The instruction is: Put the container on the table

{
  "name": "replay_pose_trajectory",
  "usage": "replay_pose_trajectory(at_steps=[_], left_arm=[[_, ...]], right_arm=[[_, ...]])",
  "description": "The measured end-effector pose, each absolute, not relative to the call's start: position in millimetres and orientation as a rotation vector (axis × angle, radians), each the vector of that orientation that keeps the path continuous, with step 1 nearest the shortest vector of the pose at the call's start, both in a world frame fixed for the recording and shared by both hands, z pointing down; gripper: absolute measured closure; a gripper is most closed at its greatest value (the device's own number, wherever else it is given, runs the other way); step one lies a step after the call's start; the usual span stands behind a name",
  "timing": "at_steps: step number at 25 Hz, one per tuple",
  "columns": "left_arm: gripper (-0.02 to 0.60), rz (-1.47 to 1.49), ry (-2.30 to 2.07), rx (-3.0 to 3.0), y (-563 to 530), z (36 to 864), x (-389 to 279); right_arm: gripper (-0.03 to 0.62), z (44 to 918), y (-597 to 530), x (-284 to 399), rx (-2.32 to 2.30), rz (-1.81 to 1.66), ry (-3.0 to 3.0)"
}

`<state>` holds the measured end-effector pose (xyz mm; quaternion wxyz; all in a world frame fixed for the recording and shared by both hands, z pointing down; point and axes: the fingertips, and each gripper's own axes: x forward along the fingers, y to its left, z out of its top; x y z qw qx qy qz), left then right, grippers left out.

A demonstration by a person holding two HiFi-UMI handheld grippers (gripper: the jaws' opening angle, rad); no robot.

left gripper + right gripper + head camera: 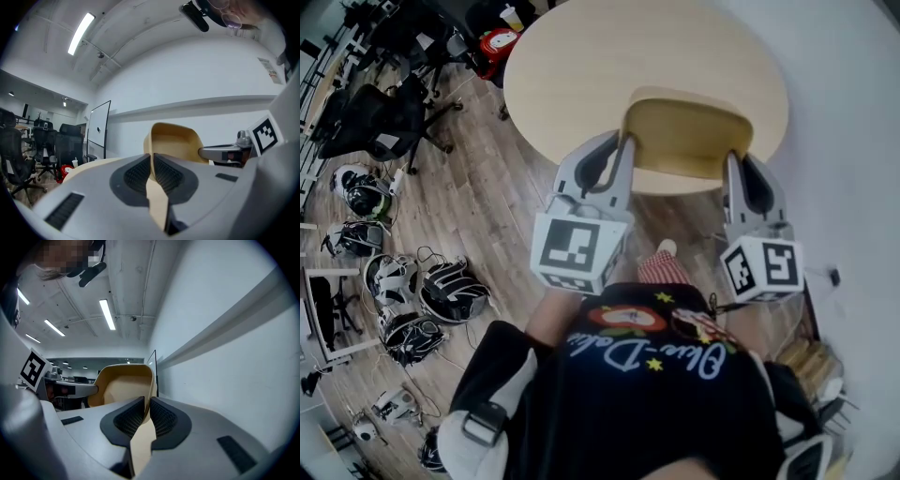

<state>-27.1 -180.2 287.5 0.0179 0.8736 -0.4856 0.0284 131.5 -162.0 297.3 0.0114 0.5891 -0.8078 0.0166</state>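
Midway through the task, a tan plastic container (686, 136) hangs over the near edge of a round wooden bench (581, 56), carried between 2 sets of tongs. It does not look set down yet, though whether its base touches the top cannot be told. What seems left is to lower it onto the bench and let go. The left tongs (622, 148) are nearly pressed together, their dark ribbed pads pinching the container's thin left wall. The right tongs (736, 161) pinch the right wall the same way, with only the wall's thickness between the pads.
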Motion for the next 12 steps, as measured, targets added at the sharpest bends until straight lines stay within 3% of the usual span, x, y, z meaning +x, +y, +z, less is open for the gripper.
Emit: replay_pose_trajectory(at_steps=[12], left_arm=[[0.558, 0.167, -1.621, 2.62, -258, 296, 14]], right_arm=[[0.557, 299, -252, 173, 1.684, 0.055, -2.562]])
